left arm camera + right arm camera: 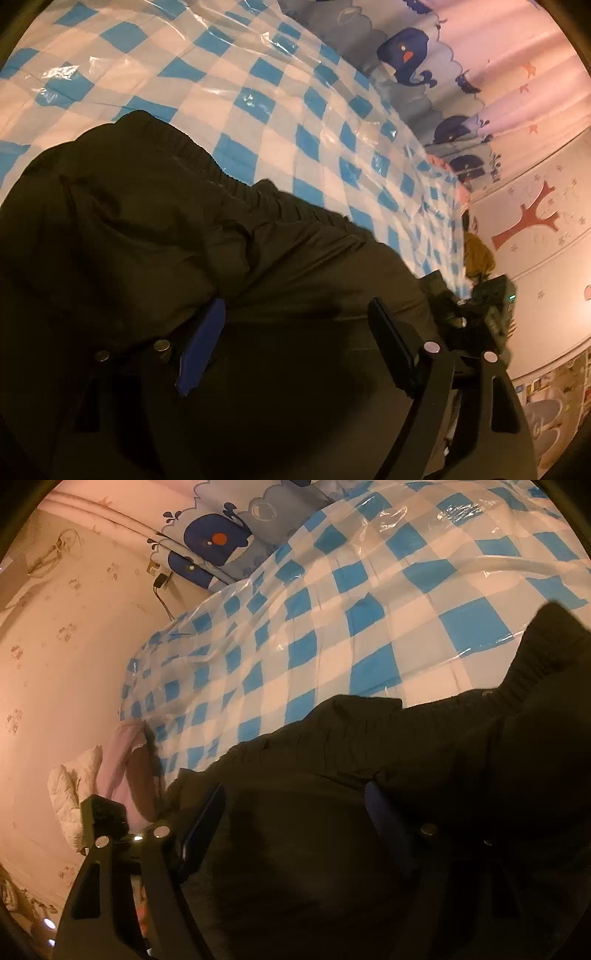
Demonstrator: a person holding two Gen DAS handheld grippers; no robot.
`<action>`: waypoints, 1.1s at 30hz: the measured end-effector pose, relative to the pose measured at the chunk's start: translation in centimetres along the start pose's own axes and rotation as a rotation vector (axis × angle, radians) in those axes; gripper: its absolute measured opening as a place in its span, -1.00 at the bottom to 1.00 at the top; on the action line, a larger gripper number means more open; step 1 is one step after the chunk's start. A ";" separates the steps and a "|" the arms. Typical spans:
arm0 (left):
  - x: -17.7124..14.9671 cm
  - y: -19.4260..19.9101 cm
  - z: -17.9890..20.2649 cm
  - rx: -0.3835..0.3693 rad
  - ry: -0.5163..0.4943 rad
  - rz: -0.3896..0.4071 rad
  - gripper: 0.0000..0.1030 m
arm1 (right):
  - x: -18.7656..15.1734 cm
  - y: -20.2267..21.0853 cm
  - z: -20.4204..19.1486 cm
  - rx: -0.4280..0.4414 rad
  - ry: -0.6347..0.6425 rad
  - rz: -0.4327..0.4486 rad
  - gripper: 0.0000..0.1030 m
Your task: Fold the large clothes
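Left wrist: dark trousers (184, 229) on checked sheet (258, 92)

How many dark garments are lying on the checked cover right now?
1. The dark garment lies on the blue-and-white checked cover, under the open left gripper and right gripper, its elastic waistband toward the curtain. More could be hidden outside both views.

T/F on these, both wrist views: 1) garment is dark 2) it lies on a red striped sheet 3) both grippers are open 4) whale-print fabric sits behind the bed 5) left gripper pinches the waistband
1) True: the garment is dark.
2) False: the sheet is blue-and-white checked.
3) True: left gripper and right gripper are open.
4) True: whale fabric is behind.
5) False: the waistband is apart from its fingers.
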State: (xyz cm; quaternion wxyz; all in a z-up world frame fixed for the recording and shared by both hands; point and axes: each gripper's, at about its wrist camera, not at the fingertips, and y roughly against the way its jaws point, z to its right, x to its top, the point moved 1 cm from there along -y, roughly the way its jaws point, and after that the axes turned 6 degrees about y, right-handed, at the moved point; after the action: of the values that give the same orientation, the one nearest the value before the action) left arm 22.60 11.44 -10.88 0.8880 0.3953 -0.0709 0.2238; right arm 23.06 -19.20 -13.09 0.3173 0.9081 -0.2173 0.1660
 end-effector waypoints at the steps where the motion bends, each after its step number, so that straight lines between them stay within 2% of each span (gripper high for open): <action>1: -0.3 0.9 0.3 0.006 0.011 0.004 0.48 | 0.0 1.5 -0.2 0.022 -0.019 0.027 0.47; 3: 0.0 2.8 0.6 -0.028 0.040 0.064 0.50 | 0.2 5.8 -0.4 0.062 -0.023 0.149 0.48; 5: 0.1 4.9 1.0 -0.032 0.023 0.128 0.59 | 0.4 8.7 0.3 0.008 -0.025 0.222 0.61; 6: 0.1 5.6 0.8 -0.010 0.013 0.158 0.60 | 0.5 9.6 1.4 -0.033 -0.043 0.238 0.61; 9: 0.2 5.4 -1.8 0.050 0.051 0.159 0.59 | -0.3 9.6 5.5 -0.117 -0.126 0.224 0.61; 12: -0.7 4.0 -3.1 0.084 -0.010 0.177 0.59 | -1.7 8.3 8.3 -0.138 -0.139 0.213 0.61; 15: -2.0 2.4 -2.8 0.134 -0.092 0.210 0.59 | -2.4 7.3 8.3 -0.173 -0.094 0.216 0.61; 17: -2.2 2.3 -2.7 0.164 -0.107 0.233 0.59 | -2.2 7.3 8.1 -0.188 -0.086 0.207 0.61; 19: -2.3 3.3 -2.2 0.202 -0.102 0.266 0.59 | -2.1 8.2 7.3 -0.221 -0.084 0.216 0.61; 21: -2.9 5.5 -1.2 0.215 -0.099 0.356 0.59 | -2.2 10.3 4.8 -0.230 -0.038 0.281 0.61; 23: -4.1 7.7 0.8 0.215 -0.134 0.475 0.66 | -2.3 10.8 1.4 -0.238 0.069 0.297 0.61; 26: -5.8 8.1 4.4 0.204 -0.201 0.552 0.75 | -2.5 9.5 -4.9 -0.257 0.258 0.299 0.67; 28: -6.4 7.1 6.3 0.227 -0.273 0.559 0.76 | -2.6 7.4 -7.4 -0.298 0.348 0.272 0.73; 30: -6.6 5.2 7.4 0.296 -0.330 0.529 0.77 | -3.3 4.2 -7.8 -0.375 0.411 0.218 0.73; 32: -6.3 3.0 6.0 0.318 -0.283 0.444 0.77 | -4.4 1.5 -5.9 -0.419 0.405 0.157 0.74; 33: -6.2 2.1 4.9 0.311 -0.248 0.414 0.76 | -4.9 0.8 -4.7 -0.408 0.378 0.159 0.74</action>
State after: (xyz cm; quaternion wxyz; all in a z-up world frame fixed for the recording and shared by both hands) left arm 16.38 6.98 -8.06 0.7367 0.5282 -0.2231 0.3584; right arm 17.72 -15.26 -11.38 0.5141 0.7587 -0.2537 0.3095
